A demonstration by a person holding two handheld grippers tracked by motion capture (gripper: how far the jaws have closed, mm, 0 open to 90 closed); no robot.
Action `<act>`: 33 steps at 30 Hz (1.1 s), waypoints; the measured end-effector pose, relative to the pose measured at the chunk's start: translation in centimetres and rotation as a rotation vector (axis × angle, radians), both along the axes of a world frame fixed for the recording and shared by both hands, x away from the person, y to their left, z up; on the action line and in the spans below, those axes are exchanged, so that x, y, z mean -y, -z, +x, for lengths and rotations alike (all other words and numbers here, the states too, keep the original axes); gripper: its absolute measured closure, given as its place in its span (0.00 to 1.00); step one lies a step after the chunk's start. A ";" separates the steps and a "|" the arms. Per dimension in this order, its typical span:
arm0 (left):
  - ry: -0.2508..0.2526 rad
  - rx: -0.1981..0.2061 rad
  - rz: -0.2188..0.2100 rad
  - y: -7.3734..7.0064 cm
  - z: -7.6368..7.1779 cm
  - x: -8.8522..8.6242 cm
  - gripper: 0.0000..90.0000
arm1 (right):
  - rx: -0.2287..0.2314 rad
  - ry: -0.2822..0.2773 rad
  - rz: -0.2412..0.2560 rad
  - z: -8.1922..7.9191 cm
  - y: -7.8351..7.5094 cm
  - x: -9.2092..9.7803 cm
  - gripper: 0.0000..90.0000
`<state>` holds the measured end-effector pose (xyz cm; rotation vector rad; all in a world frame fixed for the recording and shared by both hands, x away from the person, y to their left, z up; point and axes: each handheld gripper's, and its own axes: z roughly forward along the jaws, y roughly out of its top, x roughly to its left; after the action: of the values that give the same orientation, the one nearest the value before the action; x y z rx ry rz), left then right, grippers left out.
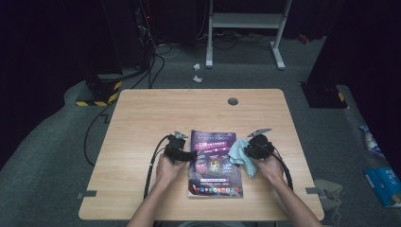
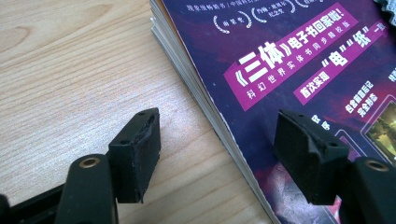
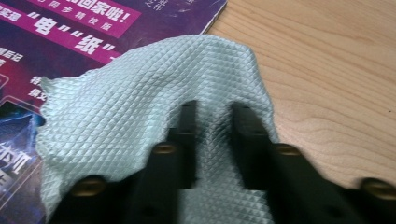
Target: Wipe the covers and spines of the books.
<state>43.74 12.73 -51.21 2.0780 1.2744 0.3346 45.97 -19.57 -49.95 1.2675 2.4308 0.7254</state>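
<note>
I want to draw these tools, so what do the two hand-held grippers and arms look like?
Both are black and chunky. The left hand-held gripper has two blocky black jaws with brass-coloured screws, and a black cable looping back from it. The right hand-held gripper looks the same, with its own cable. Each carries a grey three-cornered plate on top. The forearms are bare, with no sleeves visible.

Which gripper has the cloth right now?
The right gripper, its jaws pinching the pale green cloth; the left gripper is open, straddling the magazine edge.

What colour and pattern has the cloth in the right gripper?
The cloth is pale green with a small diamond weave, clearest in the right gripper view.
</note>
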 end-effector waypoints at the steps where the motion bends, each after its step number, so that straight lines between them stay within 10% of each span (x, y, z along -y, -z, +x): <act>1: 0.002 0.003 -0.001 0.0 0.0 0.0 0.35 | 0.002 -0.001 0.009 0.3 0.0 0.1 0.97; 18: 0.001 0.006 -0.002 0.0 -0.1 0.0 0.36 | 0.019 0.083 -0.004 5.6 0.1 -2.3 0.99; 33: -0.006 0.024 0.013 0.2 -0.1 0.5 0.34 | 0.006 0.023 0.027 4.8 0.2 -3.2 0.99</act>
<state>43.65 12.25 -51.38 2.0754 1.2679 0.3701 50.74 -16.36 -50.14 1.2991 2.4051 0.7574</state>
